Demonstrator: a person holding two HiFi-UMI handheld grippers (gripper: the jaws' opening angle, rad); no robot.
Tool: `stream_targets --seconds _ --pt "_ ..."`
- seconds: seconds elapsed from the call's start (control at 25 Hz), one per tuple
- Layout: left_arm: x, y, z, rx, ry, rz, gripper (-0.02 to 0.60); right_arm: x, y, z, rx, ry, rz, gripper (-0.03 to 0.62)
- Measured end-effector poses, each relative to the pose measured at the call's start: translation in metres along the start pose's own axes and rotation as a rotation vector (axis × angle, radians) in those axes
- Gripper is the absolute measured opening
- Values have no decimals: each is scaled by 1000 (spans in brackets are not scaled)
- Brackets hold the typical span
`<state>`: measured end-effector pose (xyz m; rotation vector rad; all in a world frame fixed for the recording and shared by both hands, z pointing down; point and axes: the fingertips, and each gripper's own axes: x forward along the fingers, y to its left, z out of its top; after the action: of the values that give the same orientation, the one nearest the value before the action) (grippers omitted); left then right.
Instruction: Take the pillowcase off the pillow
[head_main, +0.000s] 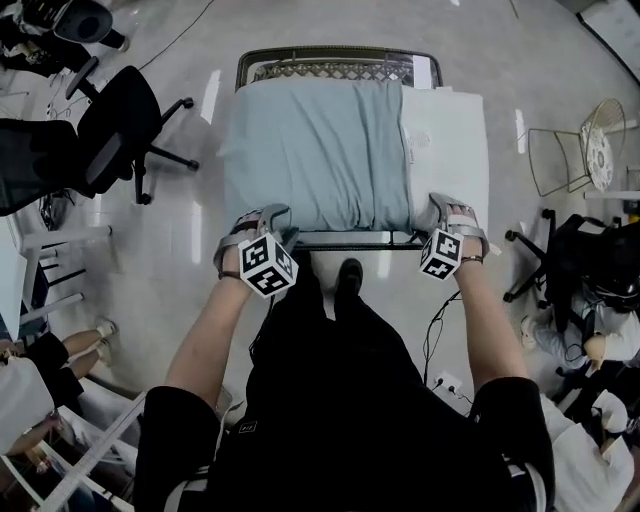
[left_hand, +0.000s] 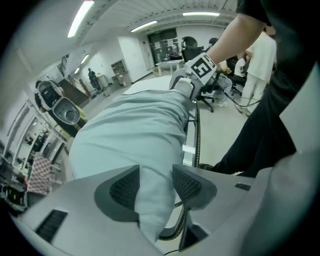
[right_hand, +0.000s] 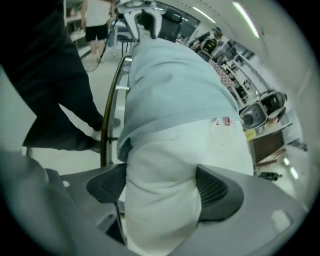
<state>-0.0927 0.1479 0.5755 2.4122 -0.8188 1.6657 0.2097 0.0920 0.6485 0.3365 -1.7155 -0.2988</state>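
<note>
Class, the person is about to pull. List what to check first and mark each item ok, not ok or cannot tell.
1. Left gripper straddles the near corner of the pillowcase: ok.
2. Right gripper straddles the bare corner of the pillow: ok.
3. Jaws clamped on those corners: not ok, both stand wide.
4. Pillow end already pokes out of the case: ok.
5. Pillow rests on the metal frame: ok.

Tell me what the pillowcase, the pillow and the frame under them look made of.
Pillowcase: matte blue-grey fabric, possibly cotton, with soft creases. Pillow: white cloth shell with a sewn label; soft filling is a guess. Frame: dark metal tube, slightly glossy.
</note>
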Motion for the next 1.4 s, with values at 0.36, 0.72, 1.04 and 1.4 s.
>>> stream_targets --seconds 0.36,0.72,1.04,1.4 --pt "-10 -2 -41 -162 99 276 233 -4 -46 16 133 -94 -37 233" --pt "-30 72 -41 -110 128 453 241 -78 -135 77 192 -221 98 176" --pt "-58 96 -66 -97 145 450 275 -89 -150 85 217 -199 147 175" --pt "-22 97 -136 -102 257 299 148 -77 -127 78 209 -129 151 172"
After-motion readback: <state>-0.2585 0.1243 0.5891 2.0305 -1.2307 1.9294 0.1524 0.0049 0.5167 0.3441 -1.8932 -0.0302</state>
